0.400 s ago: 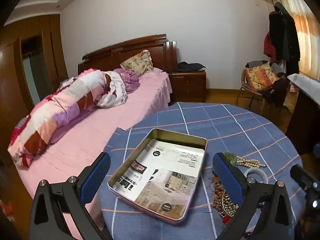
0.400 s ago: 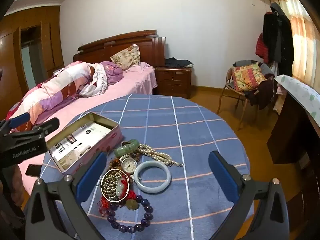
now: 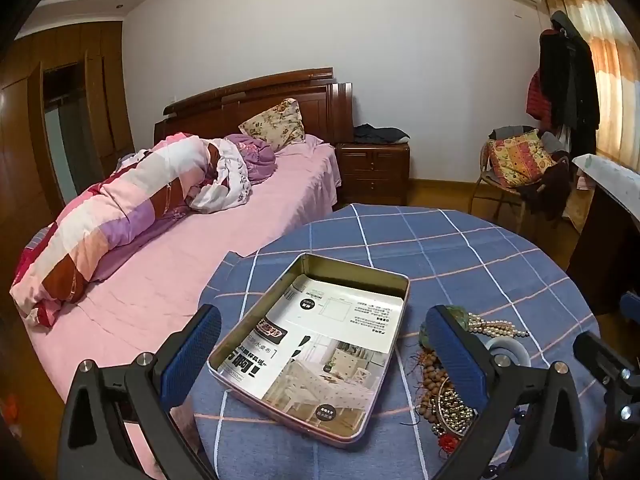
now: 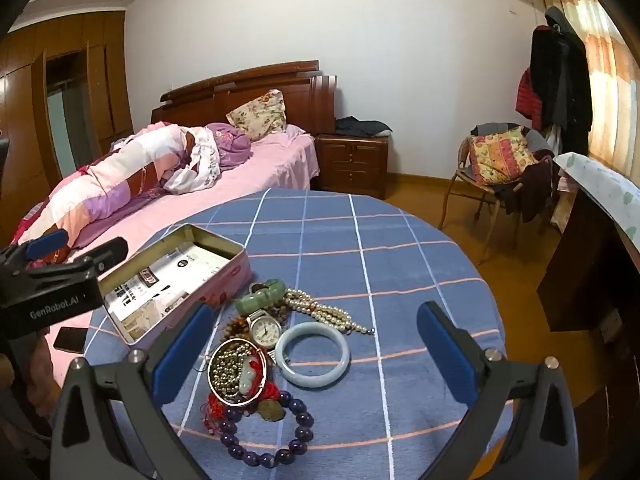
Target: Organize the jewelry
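Left gripper spread wide over the open tin, long axis running near-left to far-right. Jewelry pile just right of it, right gripper gaping above. Blue checked tablecloth, pink bed behind. Barely shifted since earlier.

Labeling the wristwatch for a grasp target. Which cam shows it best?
Right wrist. The wristwatch lies face up in the jewelry pile, white dial fully visible, between the green jade bracelet and the pale jade bangle. In the left wrist view, the left gripper finger hides the watch.
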### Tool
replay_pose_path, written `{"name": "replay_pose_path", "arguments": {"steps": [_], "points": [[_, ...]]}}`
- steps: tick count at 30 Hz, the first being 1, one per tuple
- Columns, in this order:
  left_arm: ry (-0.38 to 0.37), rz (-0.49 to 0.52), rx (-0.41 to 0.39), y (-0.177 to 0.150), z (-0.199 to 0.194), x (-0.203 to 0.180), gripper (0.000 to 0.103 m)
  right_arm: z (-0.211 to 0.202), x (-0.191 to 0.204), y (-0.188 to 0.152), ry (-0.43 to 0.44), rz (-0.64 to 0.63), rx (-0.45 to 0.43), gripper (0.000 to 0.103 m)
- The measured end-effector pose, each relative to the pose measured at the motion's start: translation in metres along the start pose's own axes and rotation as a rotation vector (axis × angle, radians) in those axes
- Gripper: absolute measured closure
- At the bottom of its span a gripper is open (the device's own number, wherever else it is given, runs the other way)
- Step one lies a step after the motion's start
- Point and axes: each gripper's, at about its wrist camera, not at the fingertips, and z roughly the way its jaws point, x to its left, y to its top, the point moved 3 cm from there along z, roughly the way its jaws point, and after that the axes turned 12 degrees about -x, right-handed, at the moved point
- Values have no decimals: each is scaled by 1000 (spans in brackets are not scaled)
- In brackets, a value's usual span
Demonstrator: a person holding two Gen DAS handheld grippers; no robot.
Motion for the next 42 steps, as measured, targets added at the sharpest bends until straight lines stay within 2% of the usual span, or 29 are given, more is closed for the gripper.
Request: {"name": "replay_pose_path", "arguments": {"steps": [5, 42], "points": [[9, -7, -14, 1, -1, 2, 1, 0, -7, 0, 12, 42, 1, 0], [-10, -17, 10, -3, 3, 0, 1, 1, -3, -6, 32, 42, 9, 0]]}}
